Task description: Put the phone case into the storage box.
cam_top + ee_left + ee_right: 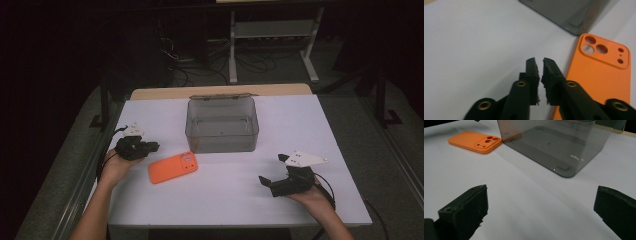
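Note:
An orange phone case (pixel 172 167) lies flat on the white table (pixel 300 125), its camera cut-outs (pixel 595 47) facing up. Behind it stands a clear grey plastic box (pixel 222 125) with its lid open at the back. My left gripper (pixel 152 146) rests just left of the case (pixel 599 82), shut with nothing between its pads (pixel 534 71). My right gripper (pixel 272 169) sits at the front right of the table, open wide and empty, pointing toward the box (pixel 554 145) and the case (pixel 475 141).
A wooden board edge (pixel 220 91) shows behind the table. Beyond it are a white frame stand (pixel 272 35) and tangled cables (pixel 200 65) on the dark floor. Bare white tabletop (pixel 524 195) lies between my right gripper and the box.

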Action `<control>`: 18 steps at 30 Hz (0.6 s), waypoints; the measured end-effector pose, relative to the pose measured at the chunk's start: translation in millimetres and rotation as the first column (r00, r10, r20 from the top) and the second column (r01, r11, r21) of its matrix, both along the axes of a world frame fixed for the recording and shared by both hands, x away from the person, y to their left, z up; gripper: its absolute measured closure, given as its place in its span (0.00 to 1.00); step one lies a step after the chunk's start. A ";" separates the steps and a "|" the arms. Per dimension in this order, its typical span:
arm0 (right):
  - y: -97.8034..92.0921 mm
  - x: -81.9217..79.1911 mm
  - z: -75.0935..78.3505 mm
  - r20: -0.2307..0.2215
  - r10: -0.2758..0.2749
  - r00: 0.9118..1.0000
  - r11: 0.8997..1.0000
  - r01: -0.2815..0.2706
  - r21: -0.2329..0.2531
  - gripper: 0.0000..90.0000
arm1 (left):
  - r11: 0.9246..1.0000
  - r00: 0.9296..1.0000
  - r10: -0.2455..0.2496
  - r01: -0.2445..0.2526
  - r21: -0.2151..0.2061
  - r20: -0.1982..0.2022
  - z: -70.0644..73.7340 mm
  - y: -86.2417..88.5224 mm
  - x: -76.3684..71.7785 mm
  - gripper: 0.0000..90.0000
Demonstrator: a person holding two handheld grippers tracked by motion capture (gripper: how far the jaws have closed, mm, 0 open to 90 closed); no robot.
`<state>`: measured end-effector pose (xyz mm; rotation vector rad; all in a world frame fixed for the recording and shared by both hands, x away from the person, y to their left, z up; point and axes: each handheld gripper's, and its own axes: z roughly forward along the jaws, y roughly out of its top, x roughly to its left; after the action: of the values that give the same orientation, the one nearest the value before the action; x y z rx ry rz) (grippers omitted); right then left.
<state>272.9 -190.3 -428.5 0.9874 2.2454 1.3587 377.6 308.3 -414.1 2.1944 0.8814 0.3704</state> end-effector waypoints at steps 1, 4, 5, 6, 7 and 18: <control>0.0 0.0 0.0 0.000 0.000 1.000 1.000 0.000 0.000 0.00 | 1.000 1.000 -0.006 0.006 0.005 -0.006 -0.7 0.6 0.3 0.93; -0.1 0.0 0.0 0.001 0.000 1.000 1.000 0.000 -0.001 0.00 | 1.000 1.000 0.002 -0.002 0.028 -0.024 -3.1 2.2 1.1 1.00; -0.1 0.0 0.0 0.001 0.000 1.000 1.000 0.000 -0.001 0.00 | 1.000 0.999 0.004 -0.004 0.029 -0.033 -3.6 2.6 1.0 1.00; -0.1 0.0 0.0 0.001 0.000 1.000 1.000 0.000 -0.001 0.00 | 0.999 0.999 0.003 -0.002 0.035 -0.038 -4.6 3.2 1.2 1.00; -0.1 0.0 0.0 0.001 0.000 1.000 1.000 0.000 -0.001 0.00 | 0.999 0.999 0.004 -0.003 0.039 -0.041 -5.2 3.8 1.2 1.00; -0.3 -0.2 0.1 0.000 0.001 1.000 1.000 -0.001 -0.001 0.00 | 0.998 0.996 0.021 -0.016 0.061 -0.083 -14.9 15.1 -4.0 1.00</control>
<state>272.8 -190.6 -428.5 0.9863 2.2466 1.3571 373.6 323.3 -429.0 2.2730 0.9476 0.3193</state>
